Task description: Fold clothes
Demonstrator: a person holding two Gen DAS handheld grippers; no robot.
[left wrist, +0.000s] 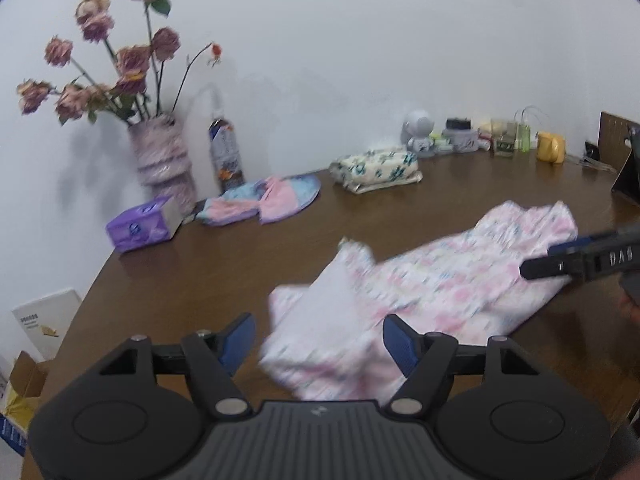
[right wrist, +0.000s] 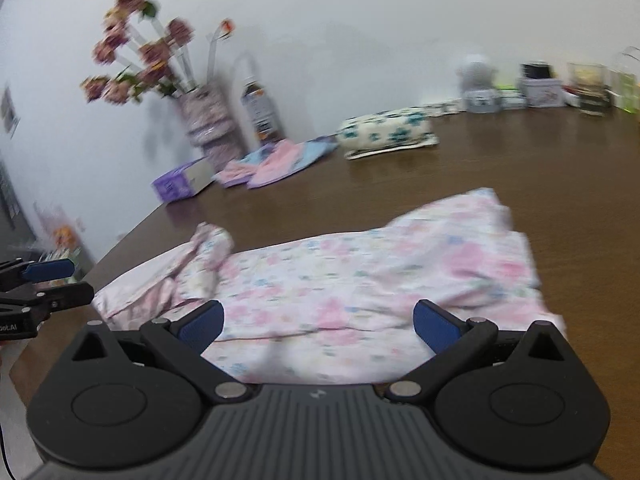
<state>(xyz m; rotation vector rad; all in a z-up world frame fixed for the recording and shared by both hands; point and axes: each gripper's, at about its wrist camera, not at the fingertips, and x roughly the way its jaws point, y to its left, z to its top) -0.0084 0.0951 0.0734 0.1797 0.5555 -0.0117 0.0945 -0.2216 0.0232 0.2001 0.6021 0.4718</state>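
We saw the left tool (left wrist: 319, 338) spread wide, gripping nothing, and the right tool (right wrist: 319, 322) equally wide. The floral garment (right wrist: 360, 276) lay mid-frame on the brown surface (right wrist: 480, 168).

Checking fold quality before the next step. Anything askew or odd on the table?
The garment is not flat: its left end is bunched into a rumpled flap, and the far edge is wavy. Both the left gripper and the right gripper are open, holding nothing. Nothing spilled or damaged on the table.
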